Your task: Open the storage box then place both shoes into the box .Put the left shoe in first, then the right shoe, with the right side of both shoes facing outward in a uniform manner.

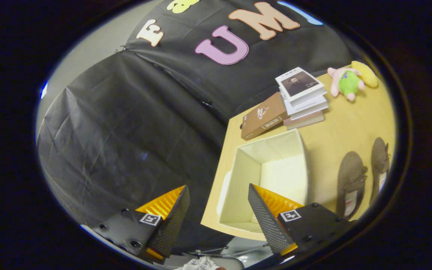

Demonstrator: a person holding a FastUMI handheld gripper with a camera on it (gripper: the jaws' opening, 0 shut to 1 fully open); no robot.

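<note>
A cream storage box (301,161) stands open-topped on the yellow table (347,131), with nothing inside that I can see. Its lid may be the pale edge (224,191) tucked beside its near wall. Two brown shoes lie side by side to the right of the box: one (351,182) closer to it, the other (380,167) farther out. My gripper (219,195) hovers off the table's left edge, tilted, open with nothing between its fingers. One finger (264,217) overlaps the box's near corner in the picture.
Beyond the box lie a brown book (263,120) and a stack of books (302,97). A plush toy (349,82) sits at the table's far corner. Black cloth hangs to the left of the table. Something white (201,264) shows on the floor below the fingers.
</note>
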